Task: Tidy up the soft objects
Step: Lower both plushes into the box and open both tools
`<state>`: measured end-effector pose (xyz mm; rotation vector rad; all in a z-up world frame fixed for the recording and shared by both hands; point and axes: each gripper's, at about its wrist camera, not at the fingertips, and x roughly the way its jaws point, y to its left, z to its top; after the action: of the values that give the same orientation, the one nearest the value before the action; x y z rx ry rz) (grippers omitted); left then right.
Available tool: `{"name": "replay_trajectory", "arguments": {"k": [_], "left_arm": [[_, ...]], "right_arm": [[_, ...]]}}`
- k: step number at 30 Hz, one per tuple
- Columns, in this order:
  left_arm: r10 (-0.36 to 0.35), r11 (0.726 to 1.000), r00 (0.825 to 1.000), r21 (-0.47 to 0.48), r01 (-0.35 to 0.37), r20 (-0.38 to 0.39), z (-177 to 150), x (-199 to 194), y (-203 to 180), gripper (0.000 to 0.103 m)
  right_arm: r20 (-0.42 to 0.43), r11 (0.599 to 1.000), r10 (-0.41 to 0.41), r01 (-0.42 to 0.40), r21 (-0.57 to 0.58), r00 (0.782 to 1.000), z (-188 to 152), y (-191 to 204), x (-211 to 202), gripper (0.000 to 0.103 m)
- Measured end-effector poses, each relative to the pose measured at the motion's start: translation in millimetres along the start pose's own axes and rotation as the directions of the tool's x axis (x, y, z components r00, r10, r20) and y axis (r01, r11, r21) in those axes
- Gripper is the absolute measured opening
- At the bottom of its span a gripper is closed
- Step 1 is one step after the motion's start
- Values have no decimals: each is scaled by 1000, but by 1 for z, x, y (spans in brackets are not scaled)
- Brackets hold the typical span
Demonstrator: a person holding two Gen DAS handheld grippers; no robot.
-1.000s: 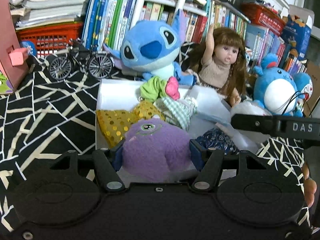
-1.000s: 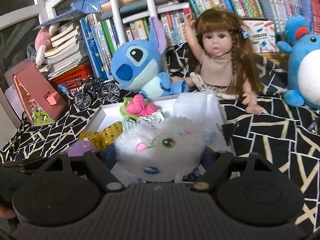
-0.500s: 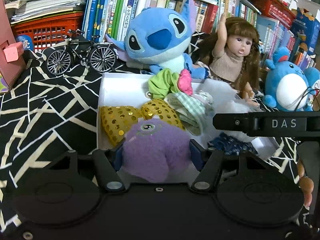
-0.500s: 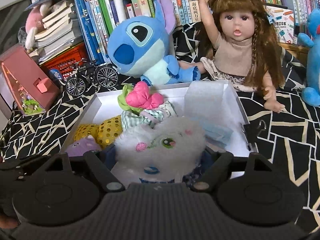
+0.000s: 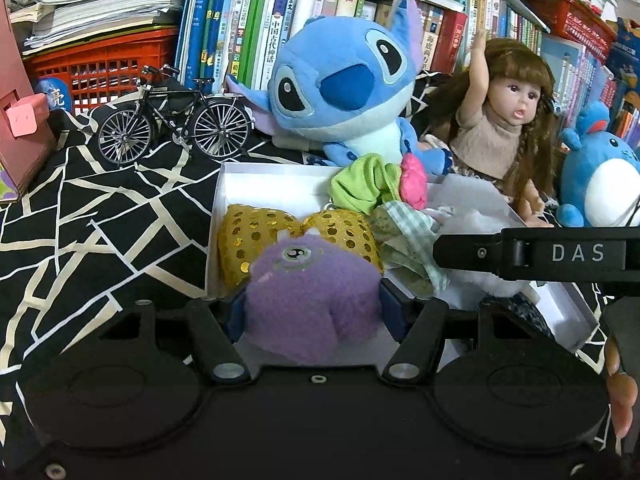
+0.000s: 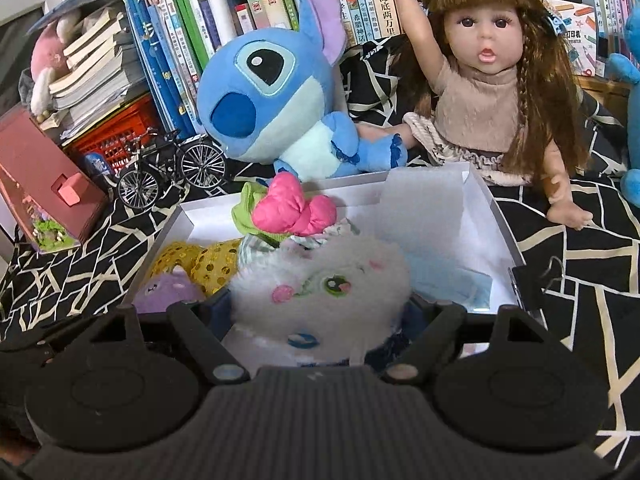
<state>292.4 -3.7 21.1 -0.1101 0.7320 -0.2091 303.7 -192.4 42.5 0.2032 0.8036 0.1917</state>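
Left gripper [image 5: 313,312]: jaws clamped on the purple plush [image 5: 310,300], blue pads pressing into both its flanks. The plush sits squarely between the fingers, its eye facing up, at the near left corner of the white box [image 5: 218,216].

Right gripper [image 6: 320,308]: jaws clamped on the white plush [image 6: 320,284], pads sunk into the fur on either side. The plush is centred between the fingers, at the near edge of the box [image 6: 496,220], face up. From the left camera this gripper shows as a black bar across the right side of the box, with fingertips of the person's hand [image 5: 618,396] at the frame's right edge.

Inside the box, just beyond the purple plush: gold sequin bow [image 5: 256,232], touching it. To the right of the bow, a green checked cloth [image 5: 404,232]. Further in, a green cloth [image 5: 360,188] with a pink piece [image 5: 414,182] on top, near the far edge. The far right corner holds only white paper lining.

Box rests on a black cloth with white lines [image 5: 80,220]. Behind the far edge: Stitch plush [image 5: 344,88], doll [image 5: 504,128] at its right with one arm raised, blue plush [image 5: 600,176] further right. Model bicycle [image 5: 176,120] stands left of Stitch. Books [image 5: 248,20] line the back.
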Motion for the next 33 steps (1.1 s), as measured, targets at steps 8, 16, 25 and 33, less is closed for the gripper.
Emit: {"name": "replay_trajectory", "arguments": {"k": [8, 16, 25, 33], "left_arm": [[19, 1000, 1000, -2, -19, 7, 4, 8, 0, 62], [23, 1000, 1000, 2, -23, 3, 2, 11, -3, 61], [44, 998, 999, 40, -44, 15, -1, 13, -7, 61], [64, 995, 998, 80, -66, 30, -6, 14, -12, 62]], "right_arm": [[13, 999, 0, 0, 34, 1000, -1, -4, 4, 83], [8, 999, 2, -2, 47, 1000, -7, -7, 8, 83], [2, 998, 9, -10, 61, 1000, -13, -12, 16, 83], [7, 998, 11, -11, 62, 1000, -15, -12, 17, 85]]}}
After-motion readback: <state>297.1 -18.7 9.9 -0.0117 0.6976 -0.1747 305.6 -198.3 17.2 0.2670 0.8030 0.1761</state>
